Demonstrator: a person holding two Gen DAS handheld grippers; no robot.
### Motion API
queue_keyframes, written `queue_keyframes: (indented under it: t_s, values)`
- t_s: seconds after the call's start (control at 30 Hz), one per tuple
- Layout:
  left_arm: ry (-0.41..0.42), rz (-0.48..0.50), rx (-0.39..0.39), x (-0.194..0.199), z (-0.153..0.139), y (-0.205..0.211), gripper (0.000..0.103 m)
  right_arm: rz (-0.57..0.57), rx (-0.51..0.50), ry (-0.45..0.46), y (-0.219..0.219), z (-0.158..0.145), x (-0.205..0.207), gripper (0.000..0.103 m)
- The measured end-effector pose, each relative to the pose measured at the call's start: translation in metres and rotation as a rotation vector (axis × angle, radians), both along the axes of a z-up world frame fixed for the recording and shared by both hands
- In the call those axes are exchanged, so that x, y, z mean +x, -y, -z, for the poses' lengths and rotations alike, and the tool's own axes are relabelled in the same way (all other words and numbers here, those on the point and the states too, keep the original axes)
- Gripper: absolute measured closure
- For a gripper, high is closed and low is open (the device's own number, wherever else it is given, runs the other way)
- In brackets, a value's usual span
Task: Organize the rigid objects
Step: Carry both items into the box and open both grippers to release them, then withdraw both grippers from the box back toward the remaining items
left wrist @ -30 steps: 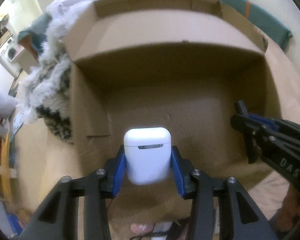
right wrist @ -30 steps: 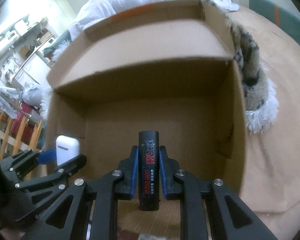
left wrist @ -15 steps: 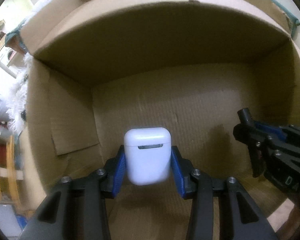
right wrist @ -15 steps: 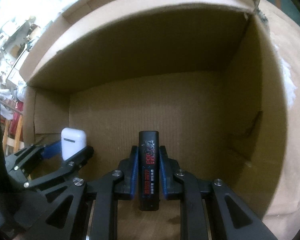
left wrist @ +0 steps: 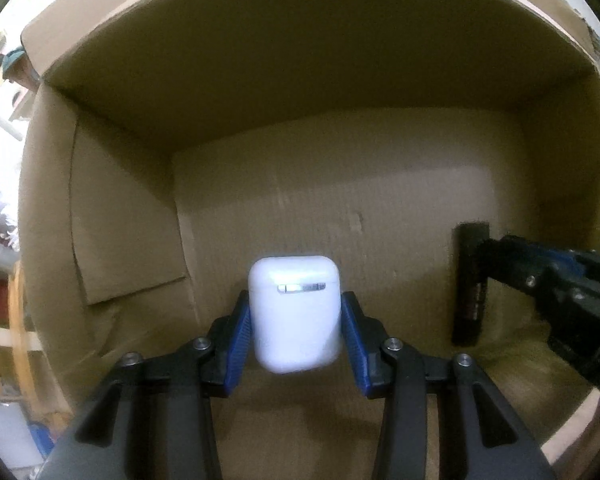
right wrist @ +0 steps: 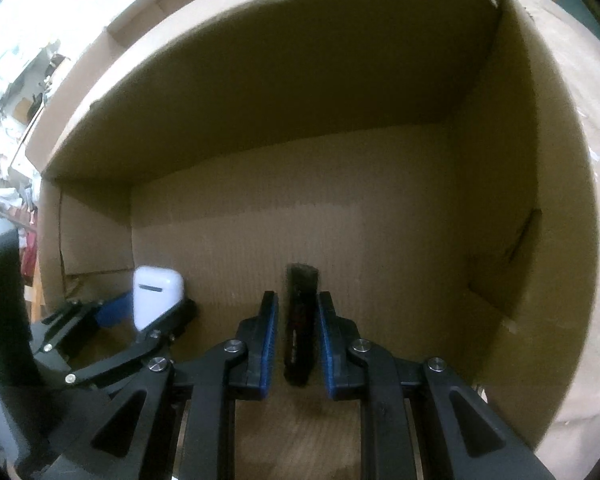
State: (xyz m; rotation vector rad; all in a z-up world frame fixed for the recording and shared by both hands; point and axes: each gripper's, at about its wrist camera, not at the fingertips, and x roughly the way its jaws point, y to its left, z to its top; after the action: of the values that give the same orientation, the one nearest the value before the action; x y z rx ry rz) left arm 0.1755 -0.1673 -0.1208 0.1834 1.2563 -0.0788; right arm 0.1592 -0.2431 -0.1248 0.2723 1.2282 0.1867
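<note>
Both grippers reach down inside an open cardboard box (left wrist: 340, 60), whose brown walls fill nearly the whole of each wrist view. The left gripper (left wrist: 296, 320) is clenched on a white earbud case (left wrist: 294, 314): its blue pads (left wrist: 236, 344) press the case's two sides, and the case stands upright with its hinge strip facing the camera, above the corrugated box floor. Whether the case touches the floor cannot be told. In the left wrist view the right gripper (left wrist: 480, 276) comes in from 3 o'clock, holding a slim black stick-shaped object (left wrist: 470, 284) upright. In the right wrist view that black object (right wrist: 300, 320) sits between the right gripper's (right wrist: 298, 328) blue pads (right wrist: 268, 340); a narrow dark gap shows on either side of it, so whether the pads grasp it or merely flank it cannot be told. The earbud case (right wrist: 156, 296) and left gripper (right wrist: 148, 308) lie at 9 o'clock from it, near the box's left wall, well apart from the black object
</note>
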Motion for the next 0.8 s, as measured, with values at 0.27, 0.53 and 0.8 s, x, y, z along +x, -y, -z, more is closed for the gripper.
queue_keyframes:
  t_s: [0.27,0.53,0.8]
  values:
    - [0.012,0.012,-0.033,-0.006,-0.02,0.003,0.055,0.024,0.066,0.046,0.005,-0.027,0.0,0.025]
    - [0.07,0.006,-0.007,-0.011,-0.034,0.012,0.038,0.01,0.087,0.077,0.009,-0.039,-0.005,0.019]
    - [0.094,-0.042,-0.019,-0.006,-0.054,-0.025,0.038,-0.01,0.064,0.105,0.0,-0.047,-0.013,0.007]
